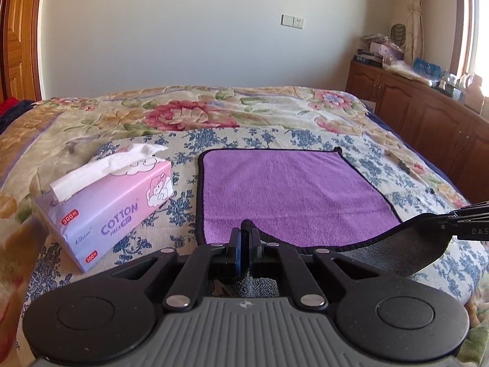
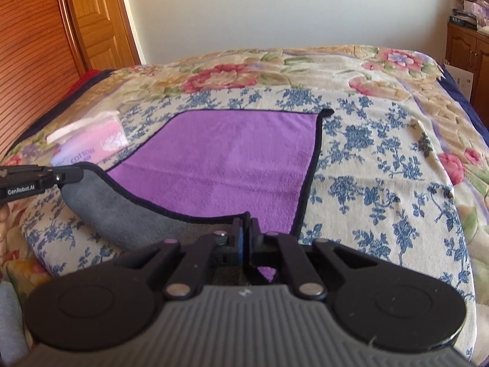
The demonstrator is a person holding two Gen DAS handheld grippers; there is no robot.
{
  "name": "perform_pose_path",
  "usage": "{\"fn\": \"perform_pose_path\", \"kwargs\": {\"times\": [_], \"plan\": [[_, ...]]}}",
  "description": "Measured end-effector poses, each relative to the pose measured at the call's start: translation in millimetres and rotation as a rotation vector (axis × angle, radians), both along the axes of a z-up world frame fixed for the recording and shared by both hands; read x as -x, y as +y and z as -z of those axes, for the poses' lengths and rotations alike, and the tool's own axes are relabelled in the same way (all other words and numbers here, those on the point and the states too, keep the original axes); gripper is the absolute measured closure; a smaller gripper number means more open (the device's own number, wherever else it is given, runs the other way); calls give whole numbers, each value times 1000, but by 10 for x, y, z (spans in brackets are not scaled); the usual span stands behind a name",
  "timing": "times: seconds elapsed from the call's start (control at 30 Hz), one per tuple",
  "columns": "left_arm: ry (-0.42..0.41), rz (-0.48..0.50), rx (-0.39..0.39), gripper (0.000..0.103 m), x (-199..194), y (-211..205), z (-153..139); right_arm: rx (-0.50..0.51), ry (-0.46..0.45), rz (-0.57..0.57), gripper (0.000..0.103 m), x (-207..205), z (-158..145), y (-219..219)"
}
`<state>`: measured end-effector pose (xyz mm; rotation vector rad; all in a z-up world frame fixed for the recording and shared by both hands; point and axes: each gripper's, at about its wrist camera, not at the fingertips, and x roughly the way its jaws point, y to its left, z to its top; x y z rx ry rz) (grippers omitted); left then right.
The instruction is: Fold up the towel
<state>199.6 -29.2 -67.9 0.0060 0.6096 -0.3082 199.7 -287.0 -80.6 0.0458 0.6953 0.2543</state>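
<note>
A purple towel (image 1: 293, 189) with a black hem and a grey underside lies on the bed; it also shows in the right wrist view (image 2: 226, 159). My left gripper (image 1: 245, 232) is shut on its near left corner. My right gripper (image 2: 245, 224) is shut on its near right corner. Both corners are lifted off the bed, so the near edge hangs between them and the grey underside (image 2: 122, 211) shows. The far half lies flat. The right gripper also shows at the right edge of the left wrist view (image 1: 452, 218), and the left gripper at the left edge of the right wrist view (image 2: 61, 177).
A pink and lilac tissue box (image 1: 107, 202) stands on the floral bedspread (image 1: 189, 113) just left of the towel. A wooden cabinet (image 1: 428, 113) with clutter runs along the right of the bed. A wooden door (image 2: 97, 18) is at the far left.
</note>
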Motion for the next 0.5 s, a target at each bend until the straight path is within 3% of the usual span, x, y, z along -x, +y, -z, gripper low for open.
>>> {"fn": "perform_pose_path", "kwargs": {"times": [0.5], "plan": [[-34, -19, 27, 98, -15, 10, -125, 0, -72, -4, 99, 8, -95, 44]]}}
